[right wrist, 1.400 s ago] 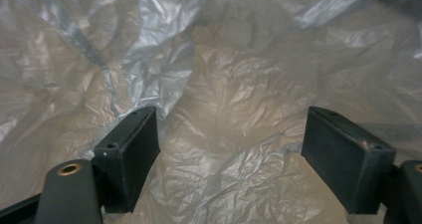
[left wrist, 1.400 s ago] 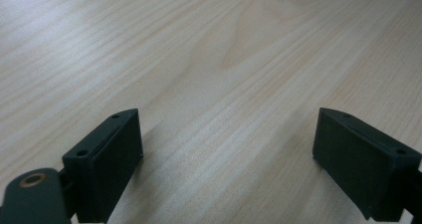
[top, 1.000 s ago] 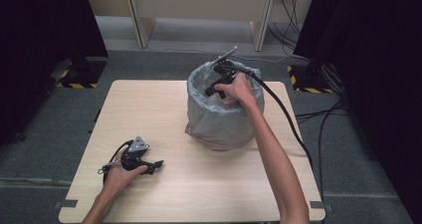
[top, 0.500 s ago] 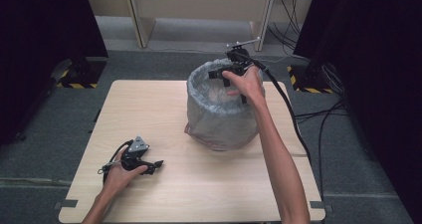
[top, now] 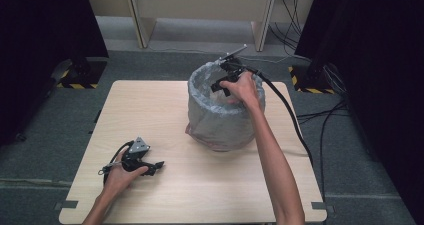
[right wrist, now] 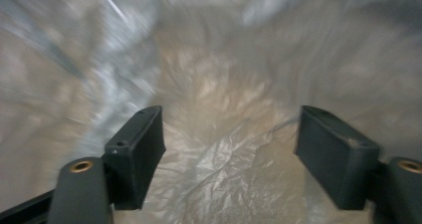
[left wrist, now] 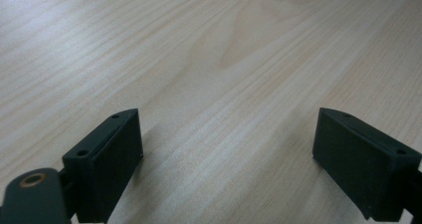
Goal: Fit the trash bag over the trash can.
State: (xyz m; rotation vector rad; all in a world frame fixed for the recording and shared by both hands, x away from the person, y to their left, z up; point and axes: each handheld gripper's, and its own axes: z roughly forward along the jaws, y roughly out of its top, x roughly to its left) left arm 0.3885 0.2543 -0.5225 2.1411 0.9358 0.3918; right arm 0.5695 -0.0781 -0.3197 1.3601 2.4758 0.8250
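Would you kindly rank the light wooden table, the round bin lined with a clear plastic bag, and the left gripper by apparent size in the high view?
1. Light wooden table, clearly largest.
2. Round bin lined with a clear plastic bag.
3. Left gripper, black and smallest, resting on the table near its front left.

Grey carpet floor [top: 45,120], black curtains [top: 35,40], wooden desk legs [top: 137,15]

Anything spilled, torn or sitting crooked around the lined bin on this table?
Nothing stands out. The bin stands upright on the table, its plastic liner crumpled but with no tear that I can see. The right gripper is at the bin's rim, jaws open; the left gripper rests open on bare wood.
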